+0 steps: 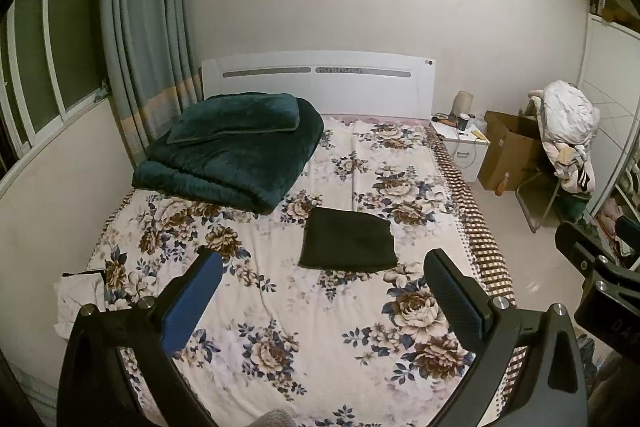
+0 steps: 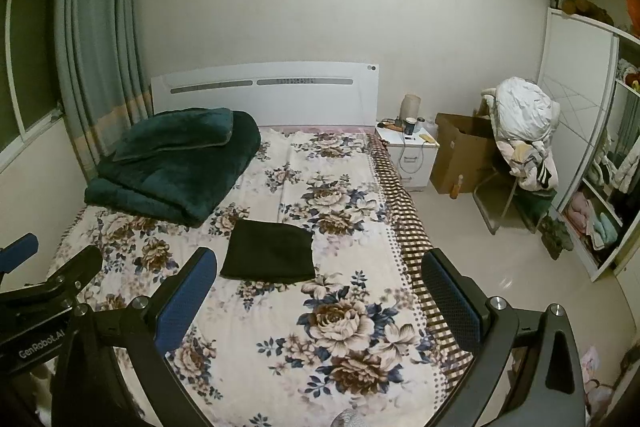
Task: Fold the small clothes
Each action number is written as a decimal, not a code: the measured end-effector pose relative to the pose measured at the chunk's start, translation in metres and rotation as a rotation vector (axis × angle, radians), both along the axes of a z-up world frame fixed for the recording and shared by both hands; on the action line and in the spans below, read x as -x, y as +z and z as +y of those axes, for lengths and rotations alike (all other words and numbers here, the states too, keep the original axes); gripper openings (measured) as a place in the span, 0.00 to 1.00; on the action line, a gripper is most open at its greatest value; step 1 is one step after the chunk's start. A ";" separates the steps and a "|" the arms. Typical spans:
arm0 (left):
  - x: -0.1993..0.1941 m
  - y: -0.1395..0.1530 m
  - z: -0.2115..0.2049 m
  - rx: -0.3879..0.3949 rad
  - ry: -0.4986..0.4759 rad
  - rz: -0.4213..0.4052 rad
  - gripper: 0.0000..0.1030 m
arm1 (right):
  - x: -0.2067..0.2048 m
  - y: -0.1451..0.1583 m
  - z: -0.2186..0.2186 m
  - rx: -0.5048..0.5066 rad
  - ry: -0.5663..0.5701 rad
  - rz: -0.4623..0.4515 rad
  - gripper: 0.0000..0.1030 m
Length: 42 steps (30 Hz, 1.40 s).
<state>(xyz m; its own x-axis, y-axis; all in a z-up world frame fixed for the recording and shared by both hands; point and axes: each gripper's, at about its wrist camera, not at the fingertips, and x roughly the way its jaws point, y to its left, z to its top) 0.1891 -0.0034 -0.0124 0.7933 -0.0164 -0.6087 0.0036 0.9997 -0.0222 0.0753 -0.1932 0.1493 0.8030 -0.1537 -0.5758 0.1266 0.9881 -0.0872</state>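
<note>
A black folded garment lies flat in the middle of the floral bed sheet; it also shows in the right wrist view. A white crumpled garment lies at the bed's left edge. My left gripper is open and empty, held above the near part of the bed, short of the black garment. My right gripper is open and empty, above the bed's near right side. The right gripper's body shows at the right of the left wrist view; the left gripper's body shows at the left of the right wrist view.
A folded dark green blanket with a pillow lies at the head of the bed. A white nightstand, a cardboard box and a chair piled with clothes stand right of the bed. An open wardrobe is at far right.
</note>
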 end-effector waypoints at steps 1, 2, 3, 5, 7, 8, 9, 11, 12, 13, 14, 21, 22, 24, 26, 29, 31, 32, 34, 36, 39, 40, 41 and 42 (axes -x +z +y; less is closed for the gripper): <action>0.000 0.000 0.000 0.001 -0.001 0.001 1.00 | 0.002 0.001 -0.001 0.001 -0.001 -0.001 1.00; 0.001 0.001 -0.001 0.002 -0.001 0.002 1.00 | 0.001 0.002 -0.001 0.001 0.000 -0.002 1.00; 0.001 0.002 -0.001 0.001 -0.001 0.001 1.00 | 0.000 0.003 -0.002 0.002 0.000 -0.002 1.00; 0.002 0.003 -0.002 0.002 -0.002 0.001 1.00 | -0.002 0.005 -0.003 0.001 0.001 0.000 1.00; 0.003 0.004 -0.003 0.000 -0.002 0.002 1.00 | -0.002 0.006 -0.003 0.000 0.005 0.002 1.00; 0.003 0.005 -0.003 0.002 -0.003 0.001 1.00 | -0.003 0.007 -0.003 0.001 0.007 0.003 1.00; 0.003 0.005 -0.003 0.003 -0.002 0.000 1.00 | -0.002 0.008 -0.002 0.003 0.008 0.003 1.00; 0.003 0.005 -0.005 0.001 0.000 -0.002 1.00 | 0.000 0.008 -0.001 0.000 0.006 0.004 1.00; 0.003 0.005 -0.005 0.002 -0.001 -0.001 1.00 | 0.001 0.007 0.000 0.001 0.004 0.002 1.00; 0.004 0.005 -0.005 0.003 -0.001 -0.001 1.00 | 0.001 0.008 -0.001 0.003 0.006 0.001 1.00; 0.004 0.005 -0.005 0.000 -0.001 -0.001 1.00 | 0.001 0.007 0.000 0.003 0.006 0.002 1.00; 0.004 0.008 -0.007 -0.001 0.001 -0.002 1.00 | 0.003 0.006 0.001 0.000 0.001 0.003 1.00; 0.004 0.007 -0.006 -0.003 0.001 -0.003 1.00 | 0.003 0.006 0.001 -0.002 0.001 0.003 1.00; 0.005 0.009 -0.007 -0.004 0.001 -0.004 1.00 | 0.001 0.007 0.002 -0.001 0.005 0.005 1.00; 0.005 0.009 -0.007 -0.005 0.001 -0.005 1.00 | 0.002 0.007 0.002 -0.003 0.005 0.004 1.00; 0.005 0.009 -0.007 -0.004 0.003 -0.006 1.00 | -0.001 0.007 0.001 -0.004 0.007 0.004 1.00; 0.005 0.008 -0.007 -0.004 0.003 -0.004 1.00 | -0.003 0.007 0.000 -0.001 0.011 0.004 1.00; 0.005 0.008 -0.008 -0.002 0.002 -0.004 1.00 | -0.002 0.007 0.001 -0.001 0.011 0.003 1.00; 0.005 0.009 -0.008 -0.004 0.004 -0.005 1.00 | -0.002 0.007 0.000 -0.006 0.011 0.006 1.00; 0.006 0.009 -0.008 -0.002 0.005 -0.005 1.00 | -0.004 0.007 0.000 -0.004 0.013 0.005 1.00; 0.006 0.010 -0.008 -0.002 0.004 -0.006 1.00 | -0.003 0.007 0.001 -0.006 0.015 0.008 1.00; 0.006 0.010 -0.008 -0.003 0.006 -0.007 1.00 | -0.002 0.007 0.001 -0.007 0.016 0.007 1.00; 0.005 0.010 -0.007 -0.004 0.007 -0.007 1.00 | -0.003 0.007 0.001 -0.006 0.017 0.007 1.00; 0.005 0.011 -0.006 -0.002 0.009 -0.007 1.00 | -0.004 0.006 0.001 -0.007 0.019 0.009 1.00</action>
